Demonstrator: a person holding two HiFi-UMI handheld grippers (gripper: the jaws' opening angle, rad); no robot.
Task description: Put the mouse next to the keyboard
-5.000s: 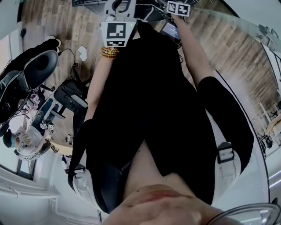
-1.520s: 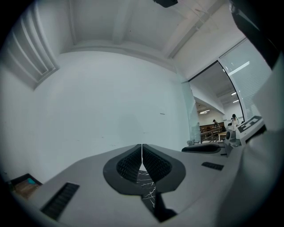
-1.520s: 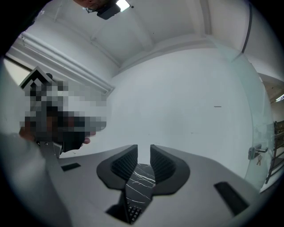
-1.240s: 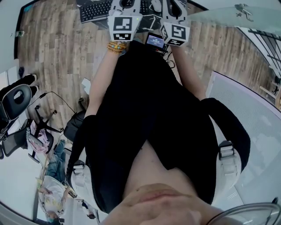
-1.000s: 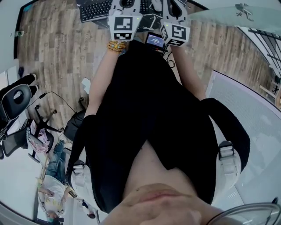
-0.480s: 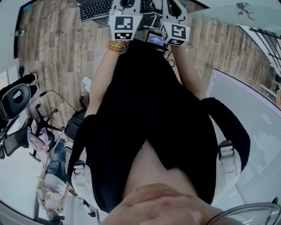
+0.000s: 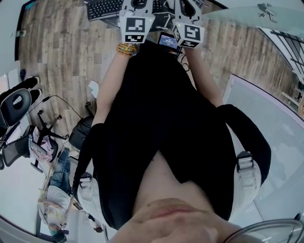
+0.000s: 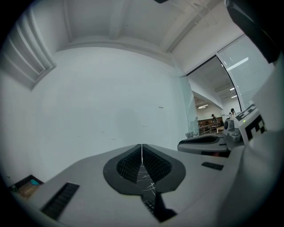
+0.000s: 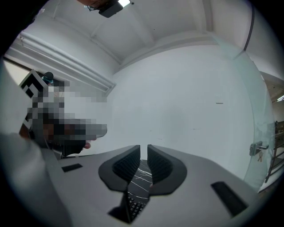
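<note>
Wooden floor point(image 7: 61, 52) fills the head view; the black keyboard point(image 7: 102, 8) lies at its top edge. I hold left gripper point(image 8: 142, 148) and right gripper point(image 9: 143, 150) level, jaws closed on nothing, as no grasp is begun. The mouse point(image 7: 167, 4) is maybe the pale shape between them.

Black keyboard point(image 7: 102, 8), lying flat, partly hidden

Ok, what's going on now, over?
Left gripper: fingers shut, empty. Right gripper: fingers shut, empty. Keyboard by the grippers; mouse not clearly seen. Nothing seen in the way.
</note>
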